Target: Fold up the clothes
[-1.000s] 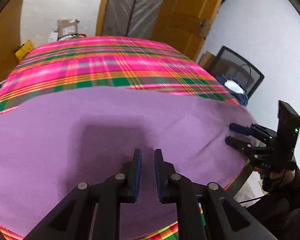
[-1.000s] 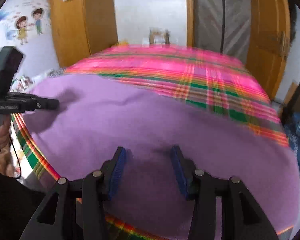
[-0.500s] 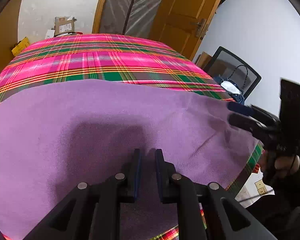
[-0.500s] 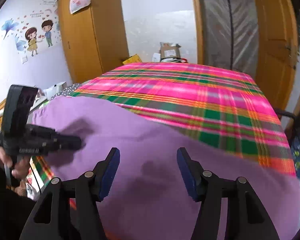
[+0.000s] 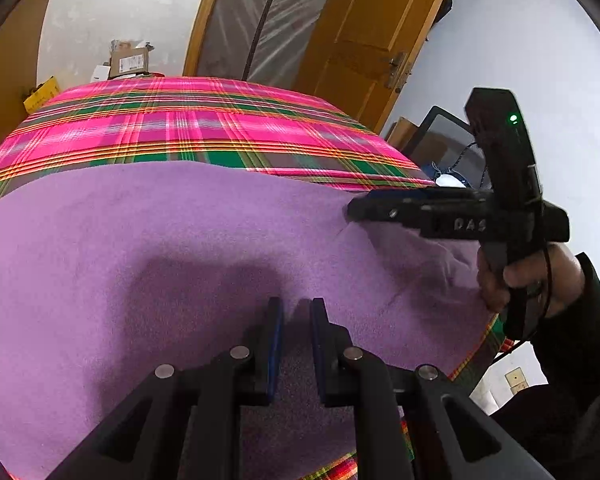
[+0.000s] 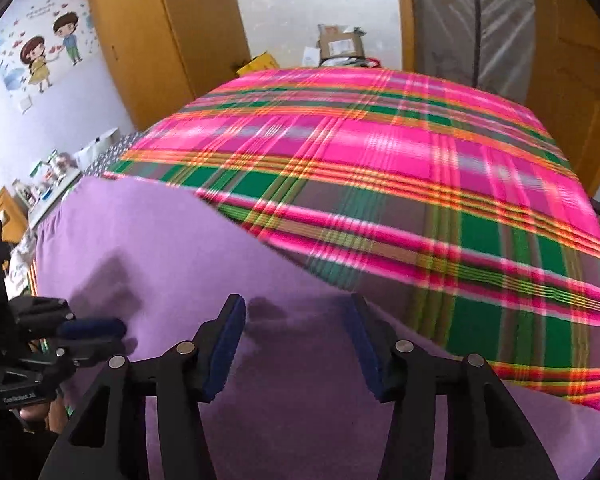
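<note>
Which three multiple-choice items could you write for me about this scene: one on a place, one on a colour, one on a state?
1. The purple cloth lies
A. on the plaid bedcover
B. on the floor
C. on a chair

2. The plaid bedcover is mainly
A. blue
B. pink
C. white

3. The purple cloth is
A. rolled into a ball
B. hanging from a door
C. spread out wide

Answers:
1 A: plaid shows beyond the cloth and under its near edge.
2 B: pink fields are the widest, crossed by green and orange stripes.
3 C: the cloth covers the near part of the bed, with only slight wrinkles.
</note>
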